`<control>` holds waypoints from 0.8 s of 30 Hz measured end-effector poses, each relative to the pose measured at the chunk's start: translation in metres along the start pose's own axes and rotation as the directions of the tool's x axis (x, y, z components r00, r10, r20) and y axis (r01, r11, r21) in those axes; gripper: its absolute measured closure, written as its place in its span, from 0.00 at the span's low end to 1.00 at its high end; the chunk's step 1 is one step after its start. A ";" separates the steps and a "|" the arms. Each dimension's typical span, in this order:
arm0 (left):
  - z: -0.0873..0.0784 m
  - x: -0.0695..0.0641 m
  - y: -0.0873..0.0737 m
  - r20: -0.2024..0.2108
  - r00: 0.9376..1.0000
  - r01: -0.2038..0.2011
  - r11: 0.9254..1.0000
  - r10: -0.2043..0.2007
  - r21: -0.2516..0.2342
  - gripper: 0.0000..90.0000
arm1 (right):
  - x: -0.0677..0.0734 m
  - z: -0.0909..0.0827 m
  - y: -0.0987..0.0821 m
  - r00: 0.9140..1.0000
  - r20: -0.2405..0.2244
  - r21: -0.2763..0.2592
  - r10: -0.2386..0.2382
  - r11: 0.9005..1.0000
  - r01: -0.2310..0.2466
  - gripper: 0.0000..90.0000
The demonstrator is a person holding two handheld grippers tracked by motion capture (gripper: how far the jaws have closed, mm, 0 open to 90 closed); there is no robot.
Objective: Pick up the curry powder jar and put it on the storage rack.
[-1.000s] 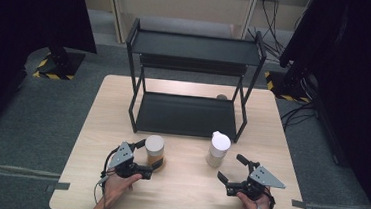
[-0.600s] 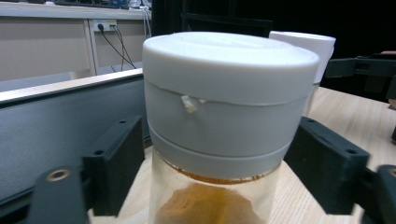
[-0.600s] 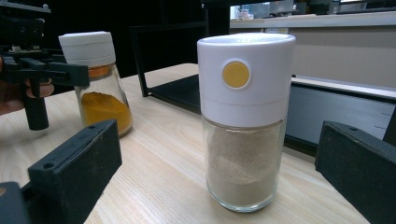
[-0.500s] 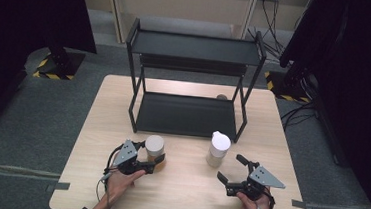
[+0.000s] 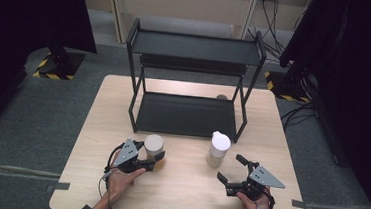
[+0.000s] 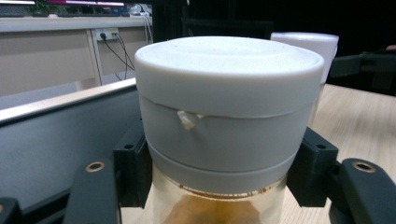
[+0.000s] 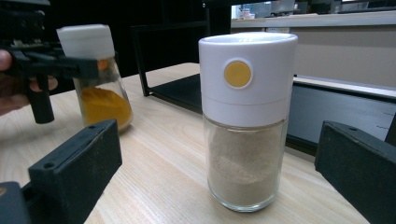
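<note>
A glass spice jar (image 5: 153,144) with a pale grey lid and orange powder stands on the table's front left. My left gripper (image 5: 153,158) has just been closing and is now shut on the spice jar (image 6: 224,116), its black pads (image 6: 133,168) pressing both sides below the lid. A second jar (image 5: 218,148) with a white lid and beige powder stands at the front right. My right gripper (image 5: 229,168) is open just short of this white-lidded jar (image 7: 245,116), which stands beyond the tips, untouched. The right gripper view also shows the orange jar (image 7: 95,74) held by the left gripper (image 7: 51,65).
A black two-tier metal rack (image 5: 193,50) stands at the back of the wooden table (image 5: 186,195), its lower shelf (image 5: 185,114) right behind both jars. A small round object (image 5: 221,97) sits behind the rack's right leg.
The left gripper's jaws have closed onto the orange-powder jar. Neither hand has shifted, and the right gripper stays open.
</note>
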State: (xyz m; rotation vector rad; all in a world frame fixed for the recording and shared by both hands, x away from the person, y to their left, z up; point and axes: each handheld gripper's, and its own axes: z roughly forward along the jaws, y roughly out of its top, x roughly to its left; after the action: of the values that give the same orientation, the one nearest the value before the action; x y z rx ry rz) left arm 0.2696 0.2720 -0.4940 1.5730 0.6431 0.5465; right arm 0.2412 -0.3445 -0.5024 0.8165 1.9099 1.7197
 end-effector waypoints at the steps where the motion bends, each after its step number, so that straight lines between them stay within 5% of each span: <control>1: -0.001 0.002 0.002 0.011 1.000 0.008 1.000 -0.008 -0.005 0.40 | 0.000 0.000 0.000 1.000 0.000 0.000 0.001 1.000 -0.001 0.01; 10: -0.008 0.001 0.027 0.038 0.999 0.018 1.000 -0.018 -0.002 0.40 | 0.000 0.000 0.000 1.000 -0.001 0.001 -0.001 1.000 0.001 0.01; 24: -0.011 0.001 0.041 0.056 0.998 -0.007 1.000 0.007 -0.001 0.40 | 0.000 0.001 0.000 1.000 -0.005 0.001 0.000 1.000 0.000 0.01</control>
State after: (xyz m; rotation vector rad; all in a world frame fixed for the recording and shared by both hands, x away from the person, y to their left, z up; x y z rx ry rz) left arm 0.2661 0.2782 -0.4517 1.5852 0.5953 0.5058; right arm 0.2417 -0.3442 -0.5025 0.8131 1.9142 1.7229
